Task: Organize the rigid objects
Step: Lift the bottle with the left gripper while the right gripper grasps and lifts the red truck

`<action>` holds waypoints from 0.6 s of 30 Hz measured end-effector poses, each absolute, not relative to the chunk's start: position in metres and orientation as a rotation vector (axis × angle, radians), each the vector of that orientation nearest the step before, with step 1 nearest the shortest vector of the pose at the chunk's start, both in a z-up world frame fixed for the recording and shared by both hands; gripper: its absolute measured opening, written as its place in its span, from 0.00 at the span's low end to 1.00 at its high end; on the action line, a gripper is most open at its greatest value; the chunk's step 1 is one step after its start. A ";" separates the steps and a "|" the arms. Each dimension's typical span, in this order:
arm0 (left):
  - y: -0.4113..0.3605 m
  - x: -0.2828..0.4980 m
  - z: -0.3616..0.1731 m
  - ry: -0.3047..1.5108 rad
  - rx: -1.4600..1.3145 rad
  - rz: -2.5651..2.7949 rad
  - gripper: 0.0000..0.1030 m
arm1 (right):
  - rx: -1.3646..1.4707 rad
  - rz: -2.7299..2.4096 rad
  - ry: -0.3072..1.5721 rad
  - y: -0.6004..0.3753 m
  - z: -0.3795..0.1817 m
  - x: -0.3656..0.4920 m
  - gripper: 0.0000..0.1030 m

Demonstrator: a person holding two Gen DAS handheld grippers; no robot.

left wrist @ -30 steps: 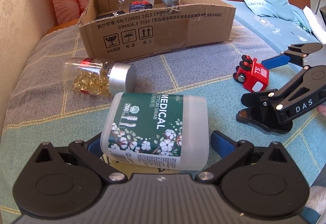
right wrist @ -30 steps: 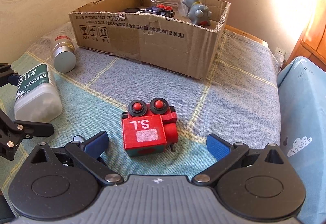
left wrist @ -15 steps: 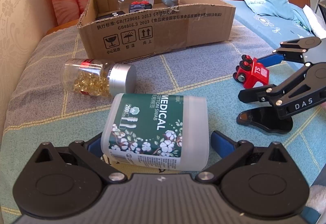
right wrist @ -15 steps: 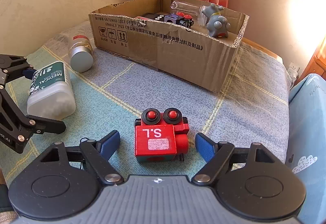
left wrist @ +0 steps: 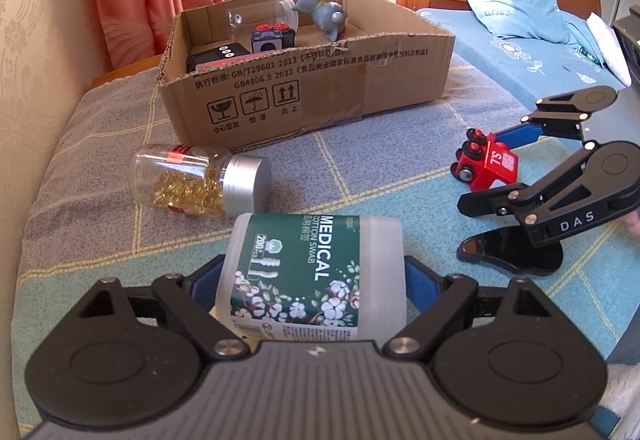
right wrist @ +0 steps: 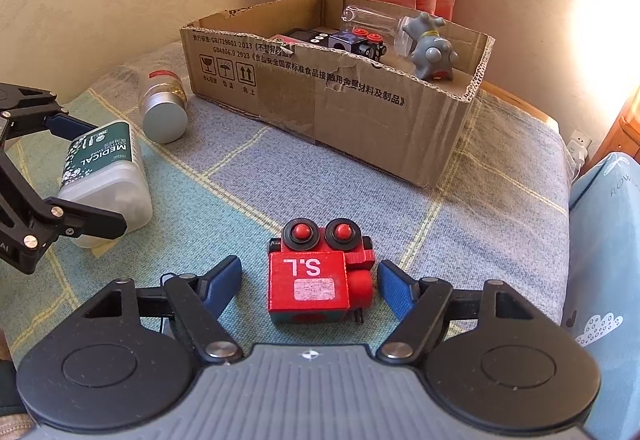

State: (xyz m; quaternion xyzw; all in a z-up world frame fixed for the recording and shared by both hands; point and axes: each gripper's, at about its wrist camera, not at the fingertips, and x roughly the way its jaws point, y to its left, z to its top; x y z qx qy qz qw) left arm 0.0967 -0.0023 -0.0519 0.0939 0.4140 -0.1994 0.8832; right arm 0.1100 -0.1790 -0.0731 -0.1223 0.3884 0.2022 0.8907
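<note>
A white cotton swab box with a green "MEDICAL" label lies between the blue pads of my left gripper, which is shut on it; the pair also shows in the right wrist view. A red toy block marked "S.L" with two black-and-red wheels sits between the pads of my right gripper, which is open, with gaps on both sides. The block also shows in the left wrist view. A cardboard box stands behind.
A clear jar of golden capsules with a silver lid lies on its side in front of the cardboard box. In the box are a grey figurine, a clear tube, a dark toy block and a black device. A blue bed lies right.
My left gripper has closed onto the swab box. My right gripper's pads have narrowed around the red block, and it has moved forward, nearer to the cardboard box.
</note>
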 end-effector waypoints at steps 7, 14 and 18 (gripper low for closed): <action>0.002 0.098 -0.051 0.874 0.168 -0.419 0.81 | -0.262 0.414 0.807 -0.179 -0.071 0.110 0.63; 0.004 0.097 -0.047 0.882 0.162 -0.439 0.81 | -0.259 0.390 0.826 -0.182 -0.068 0.108 0.55; 0.006 0.094 -0.039 0.875 0.172 -0.455 0.81 | -0.271 0.389 0.819 -0.182 -0.063 0.103 0.55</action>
